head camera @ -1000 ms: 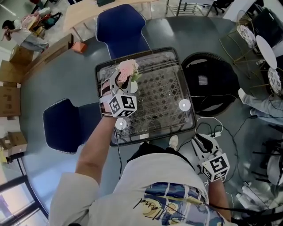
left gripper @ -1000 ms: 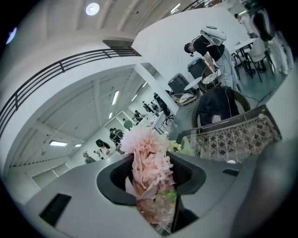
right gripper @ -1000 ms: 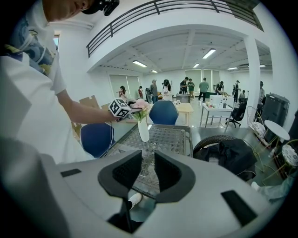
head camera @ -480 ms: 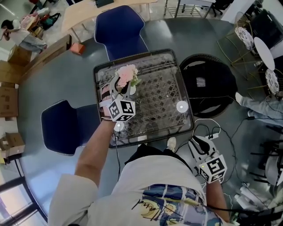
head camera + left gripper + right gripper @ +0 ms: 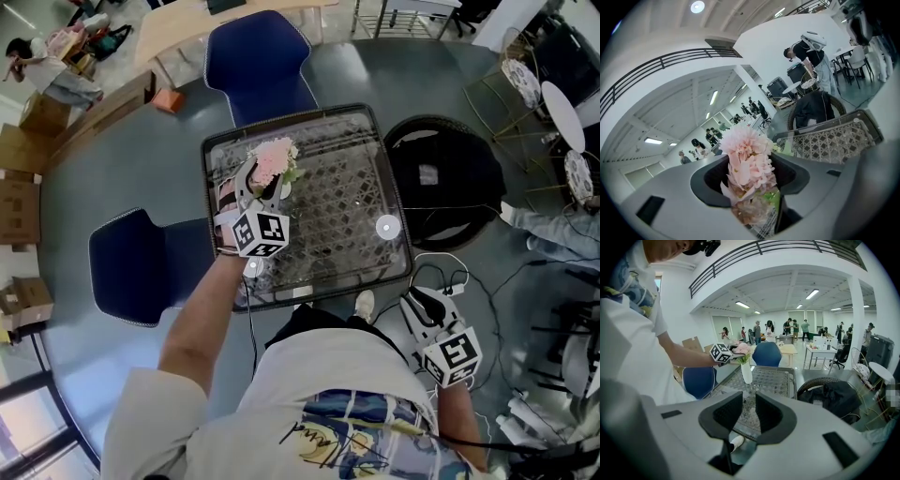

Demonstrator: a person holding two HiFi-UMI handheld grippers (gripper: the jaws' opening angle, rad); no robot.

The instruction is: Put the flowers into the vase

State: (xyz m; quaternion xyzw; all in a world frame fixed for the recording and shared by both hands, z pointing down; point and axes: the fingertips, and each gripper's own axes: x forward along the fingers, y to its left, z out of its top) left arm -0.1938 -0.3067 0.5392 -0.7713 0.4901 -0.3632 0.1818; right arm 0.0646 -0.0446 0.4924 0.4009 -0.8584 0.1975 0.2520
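Between the left gripper's (image 5: 751, 182) opening jaws, flowers (image 5: 746, 157) (above the vase (image 5: 746, 372)).

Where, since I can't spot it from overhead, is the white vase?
In the right gripper view the vase stands on the table's left side, under the pink flowers, which sit between the left gripper's opening jaws.

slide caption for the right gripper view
Open right gripper faces pink flowers in a slim white vase on a glass-topped lattice table

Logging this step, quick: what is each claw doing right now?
Left claw: jaws opening, pink flowers between them.
Right claw: open, empty.
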